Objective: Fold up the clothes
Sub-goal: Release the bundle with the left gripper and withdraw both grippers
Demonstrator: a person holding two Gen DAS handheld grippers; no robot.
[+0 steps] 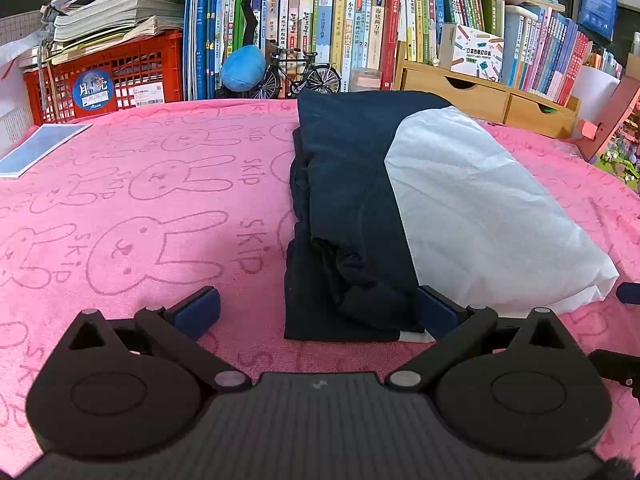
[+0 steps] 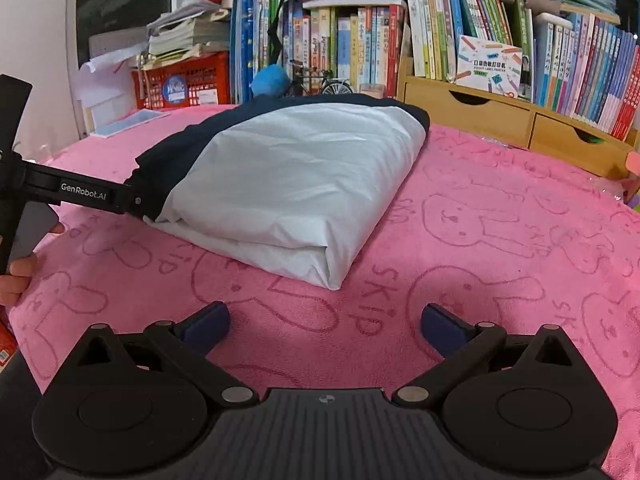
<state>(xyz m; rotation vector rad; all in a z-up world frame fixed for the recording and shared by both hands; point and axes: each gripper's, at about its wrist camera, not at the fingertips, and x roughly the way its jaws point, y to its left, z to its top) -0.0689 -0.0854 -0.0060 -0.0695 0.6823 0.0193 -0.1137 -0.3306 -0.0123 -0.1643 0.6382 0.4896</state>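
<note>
- The garment (image 2: pixel 288 176), navy and white, is shown lying as a compact folded bundle on the pink towel (image 2: pixel 500 240) that covers the tabletop, with the bookshelf (image 2: pixel 360 40) behind it. This is the lie that the task asks for.
- The left tool (image 1: pixel 318 308) is held low at the garment's near navy edge, its fingers spread wide. One pad lies against the folded edge and the other rests over bare towel. Nothing is clamped.
- In the right wrist view, the left tool is seen reaching level toward the garment's navy side, probably to steady or square that edge.
- The right tool (image 2: pixel 325 322) is poised just short of the garment's white corner, its fingers apart and empty.
- A hand (image 2: pixel 16 276) is glimpsed beside the left tool's handle.
- Whether further folds are intended cannot be judged.
</note>
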